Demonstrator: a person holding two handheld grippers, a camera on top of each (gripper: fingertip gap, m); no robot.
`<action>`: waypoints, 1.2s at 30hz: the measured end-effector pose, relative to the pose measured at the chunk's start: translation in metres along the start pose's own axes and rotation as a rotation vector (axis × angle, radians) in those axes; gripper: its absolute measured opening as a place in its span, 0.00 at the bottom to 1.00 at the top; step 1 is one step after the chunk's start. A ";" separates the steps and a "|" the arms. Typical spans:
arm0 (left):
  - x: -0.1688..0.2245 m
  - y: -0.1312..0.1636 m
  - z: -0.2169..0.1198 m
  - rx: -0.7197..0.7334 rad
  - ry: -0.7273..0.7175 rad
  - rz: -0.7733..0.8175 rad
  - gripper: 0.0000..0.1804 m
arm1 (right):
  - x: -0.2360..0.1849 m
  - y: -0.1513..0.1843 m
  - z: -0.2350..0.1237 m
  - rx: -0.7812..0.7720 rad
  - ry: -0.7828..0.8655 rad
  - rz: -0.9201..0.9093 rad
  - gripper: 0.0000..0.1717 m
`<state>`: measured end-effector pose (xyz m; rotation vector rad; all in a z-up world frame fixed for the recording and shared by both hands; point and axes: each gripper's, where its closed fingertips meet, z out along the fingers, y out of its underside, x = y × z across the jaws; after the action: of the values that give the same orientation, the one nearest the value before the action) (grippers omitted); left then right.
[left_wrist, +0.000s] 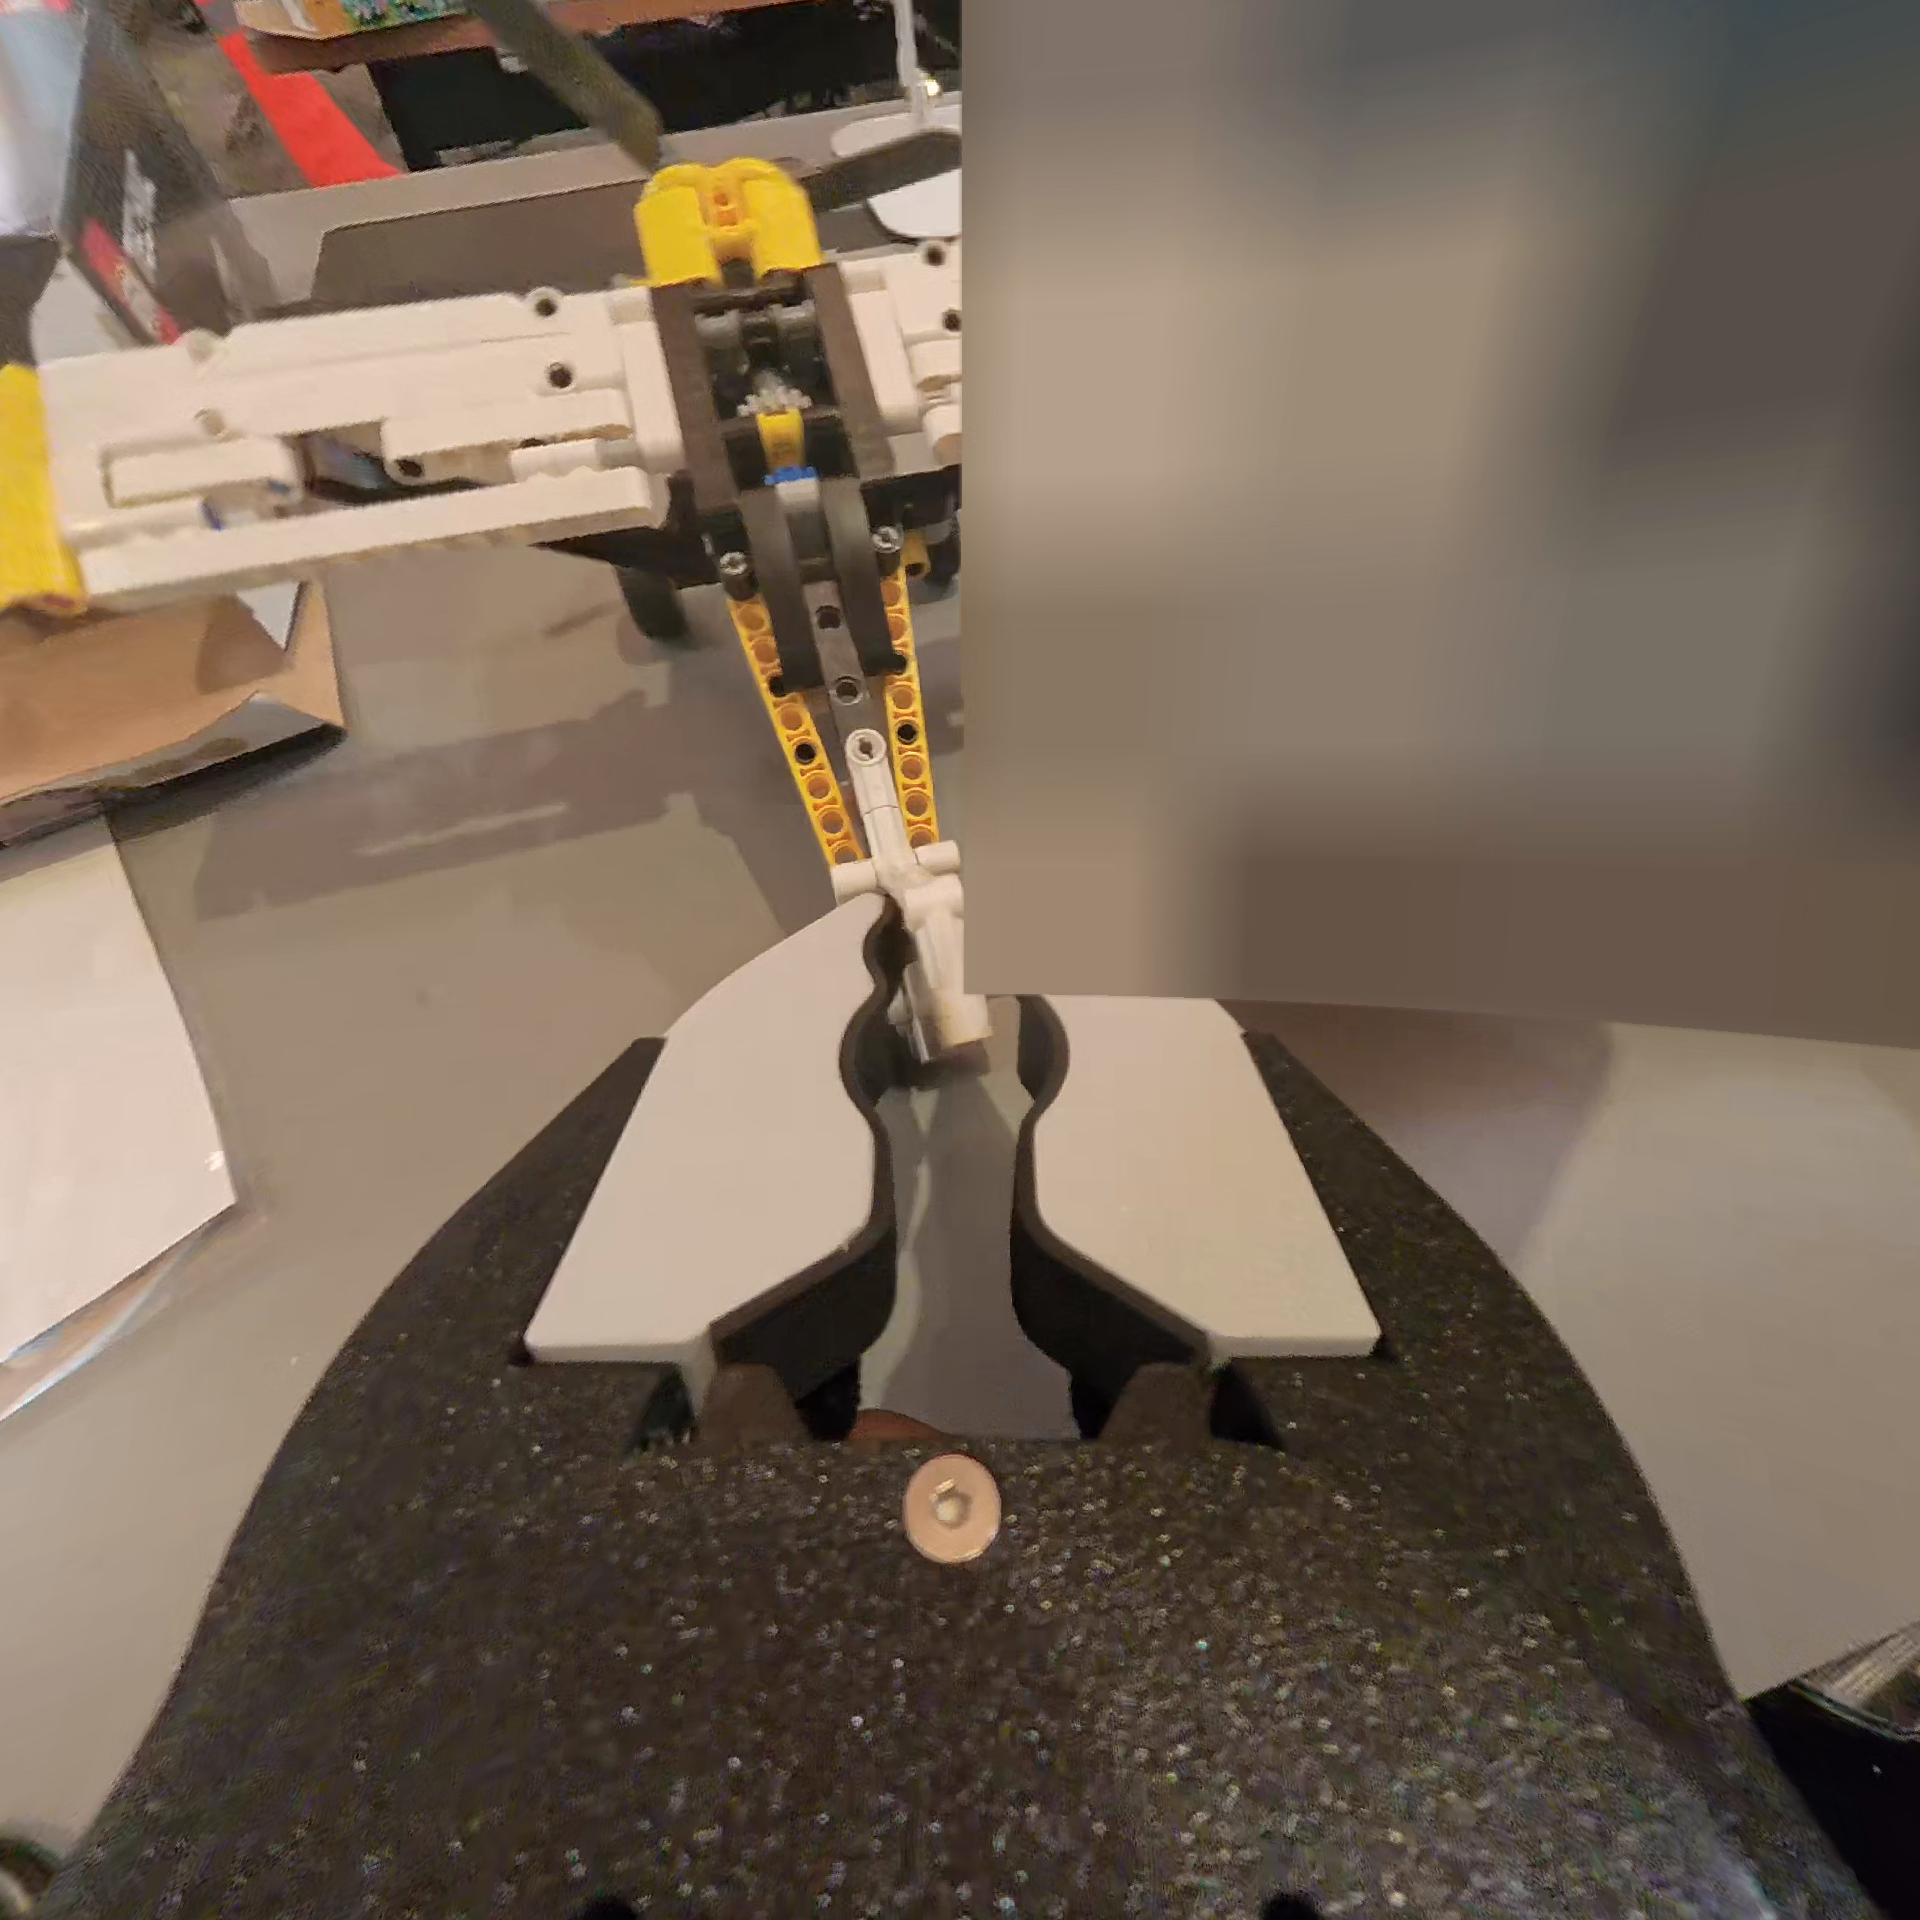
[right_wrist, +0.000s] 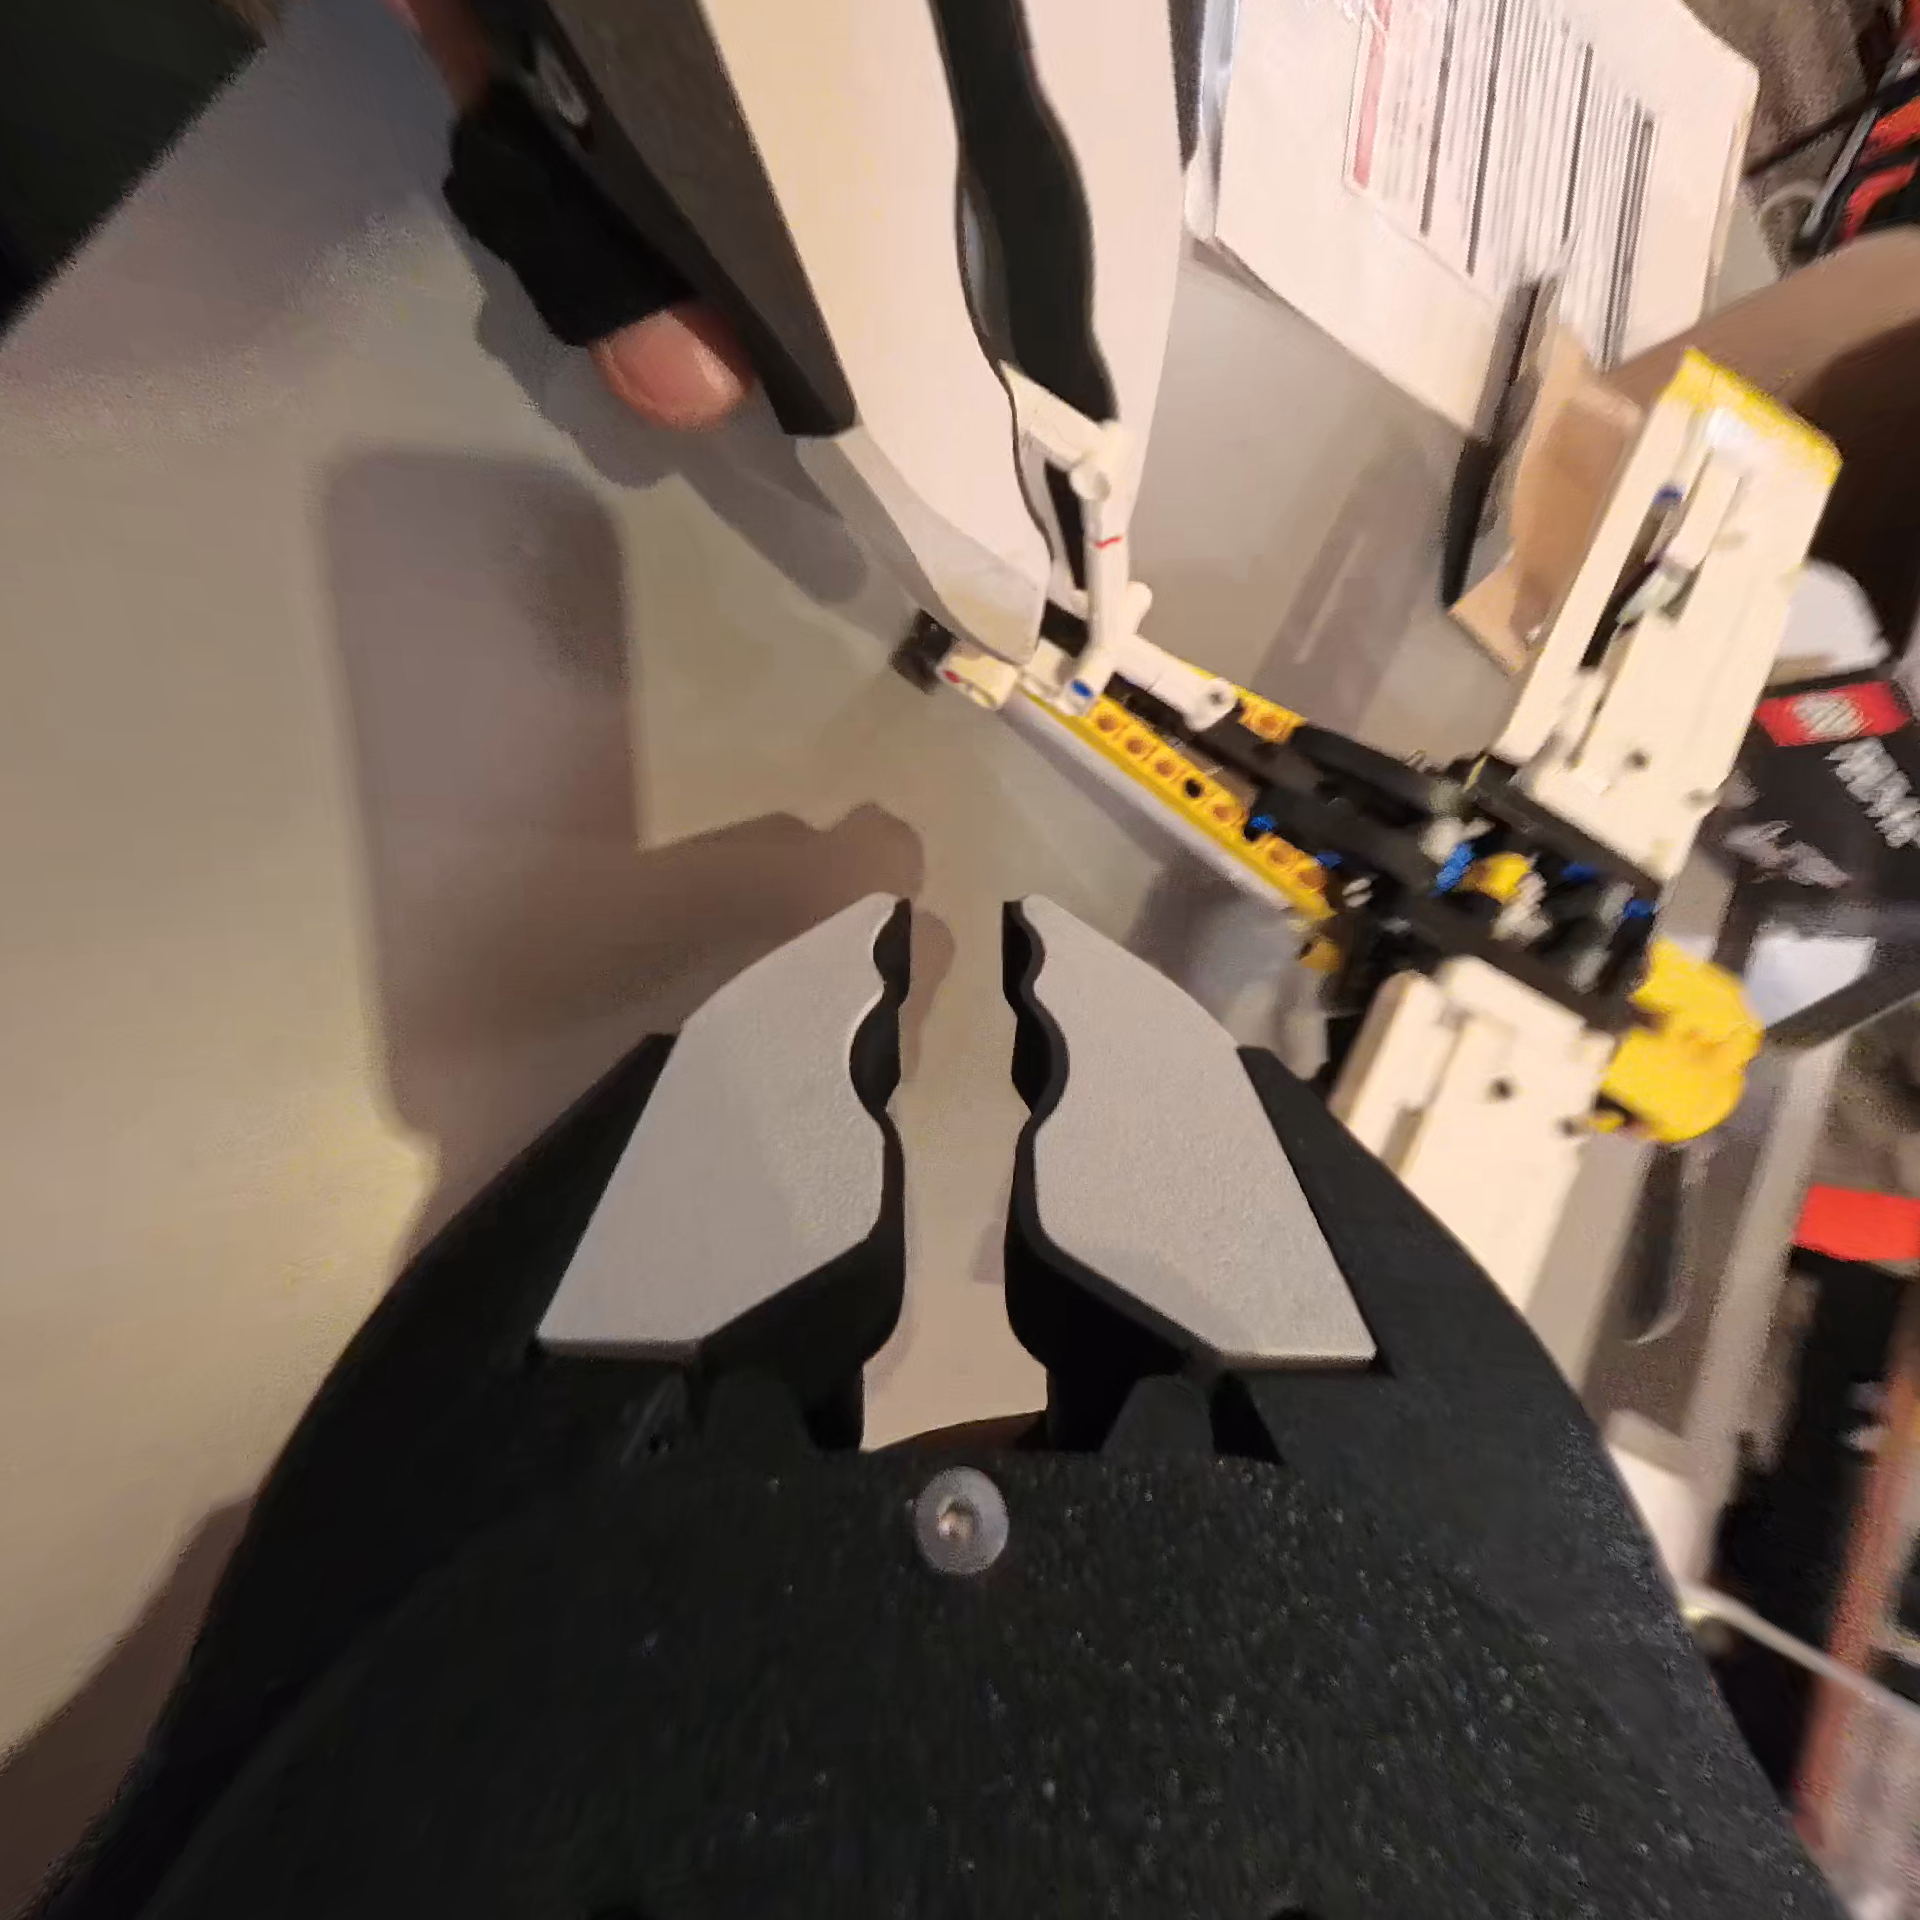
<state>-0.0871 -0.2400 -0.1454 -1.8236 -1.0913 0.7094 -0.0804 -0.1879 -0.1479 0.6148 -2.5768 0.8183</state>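
A building-brick model (left_wrist: 769, 416) with white side panels, a black frame and yellow parts stands on the grey table (left_wrist: 468, 987). Two yellow holed beams (left_wrist: 904, 748) run from it towards me. A thin white connector (left_wrist: 940, 956) at their end lies between my left gripper's (left_wrist: 945, 914) fingers, close to the left pad. The gap is wider than the connector, so the gripper is open; its right fingertip is hidden by a blurred patch. The right wrist view shows that gripper (right_wrist: 1086, 582) around the connector (right_wrist: 1101, 520). My right gripper (right_wrist: 956, 914) is open and empty over bare table, left of the model (right_wrist: 1455, 831).
Brown cardboard (left_wrist: 135, 686) and white sheets (left_wrist: 94, 1091) lie left of the model. A black printed box (left_wrist: 114, 208) stands at the far left. A gloved hand's thumb (right_wrist: 665, 364) holds the left gripper. A white sheet with dark bars (right_wrist: 1455, 156) and a black box (right_wrist: 1849, 790) lie beyond the model. The grippers' ends are close to 6 centimetres from one another.
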 end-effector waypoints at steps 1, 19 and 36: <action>0.003 0.000 0.000 0.000 -0.003 0.008 0.15 | -0.007 0.004 0.001 0.012 -0.004 0.052 0.10; -0.031 -0.045 -0.035 0.345 0.075 -0.077 0.24 | -0.028 0.059 0.000 0.005 0.222 0.309 0.08; -0.087 -0.054 0.013 0.404 -0.040 -0.071 0.23 | -0.020 0.110 -0.034 0.029 0.381 0.416 0.04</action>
<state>-0.1582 -0.2998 -0.1006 -1.4262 -0.9516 0.8579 -0.1120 -0.0807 -0.1806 -0.0811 -2.3626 0.9904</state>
